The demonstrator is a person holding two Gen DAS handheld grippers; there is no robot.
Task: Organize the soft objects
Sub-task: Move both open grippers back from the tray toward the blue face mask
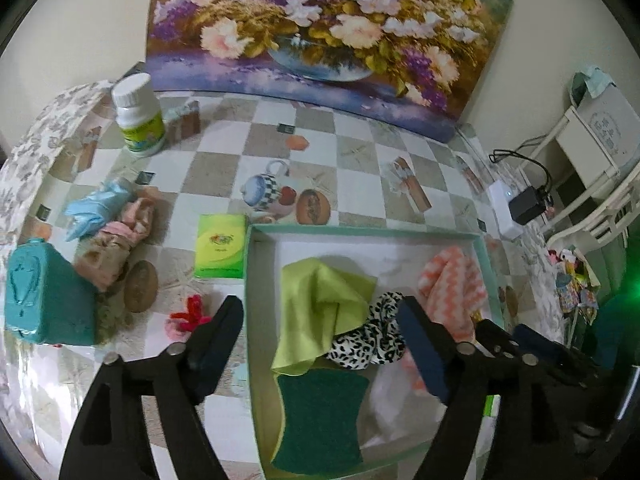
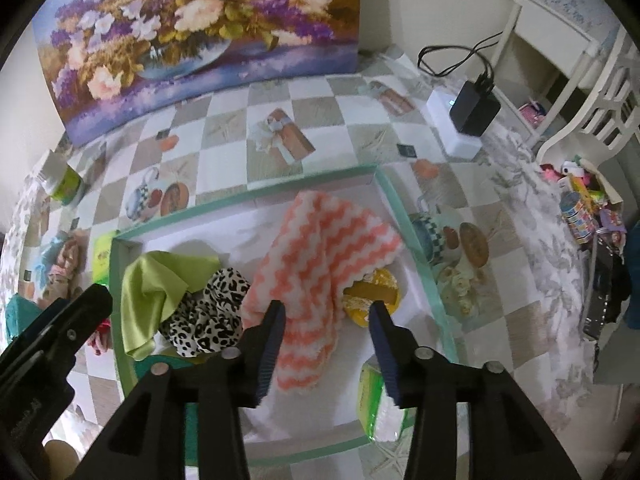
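Both tools hanging over teal-rimmed tray (image 1: 486, 264) on checkered counter (image 1: 360, 160), nothing gripped. Left tool (image 1: 320, 322) spread wide w/ smooth lime cloth (image 1: 320, 300) & leopard scrunchie (image 1: 376, 340) lying below between jaws, rough green scourer (image 1: 320, 412) nearer. Right tool (image 2: 327, 314) half spread above fluffy pink zigzag cloth (image 2: 320, 248); tray wall just right

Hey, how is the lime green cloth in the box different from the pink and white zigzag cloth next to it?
The lime green cloth is plain, smooth and thin; the pink and white zigzag cloth is patterned and looks thick and fluffy. The green one lies crumpled at the box's left side, while the zigzag one stretches out long toward the right, over a yellow sponge. Both lie loose inside the mint-edged box, each touching the leopard-print scrunchie.
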